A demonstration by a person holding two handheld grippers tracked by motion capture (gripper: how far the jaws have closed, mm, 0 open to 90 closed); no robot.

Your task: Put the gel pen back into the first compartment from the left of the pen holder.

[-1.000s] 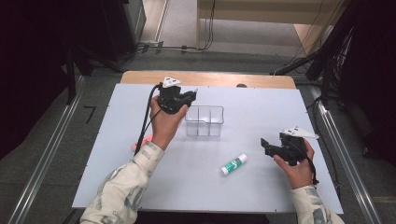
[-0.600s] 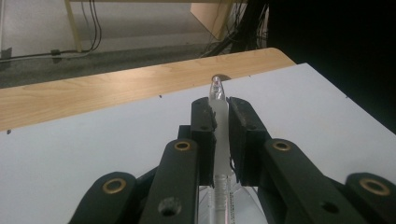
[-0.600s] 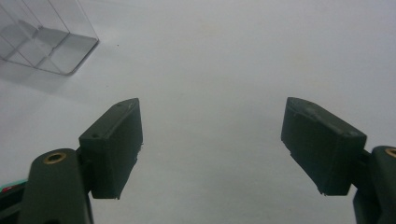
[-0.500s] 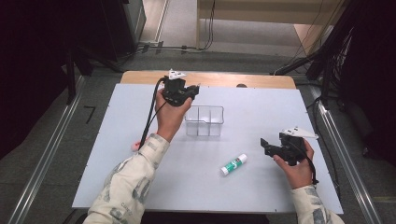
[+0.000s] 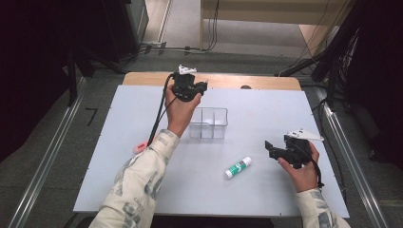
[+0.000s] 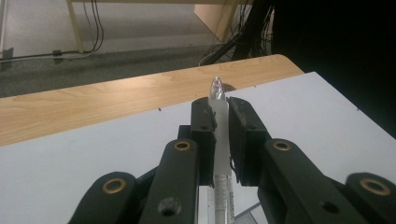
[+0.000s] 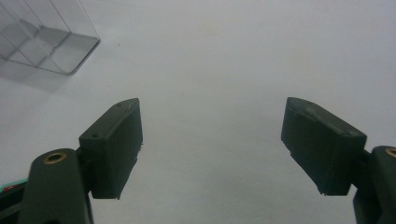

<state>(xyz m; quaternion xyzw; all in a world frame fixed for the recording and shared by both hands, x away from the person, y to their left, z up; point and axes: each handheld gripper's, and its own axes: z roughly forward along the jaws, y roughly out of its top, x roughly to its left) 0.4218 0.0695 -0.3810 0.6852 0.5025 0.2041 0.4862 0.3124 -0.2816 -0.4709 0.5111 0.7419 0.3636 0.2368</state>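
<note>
Left gripper view looks along the left tool [image 6: 222,116], whose jaws are drawn in narrow and clamp a slim clear pen [image 6: 218,100] that runs up between the pads with its tip poking past them, held above the far edge of the white table [image 6: 70,158]. High view puts that tool [image 5: 202,88] just beyond the clear plastic divided box [image 5: 209,122]. The right tool [image 7: 212,135] stands wide with nothing between its jaws, low over the table near a glue stick [image 5: 237,167].
</note>
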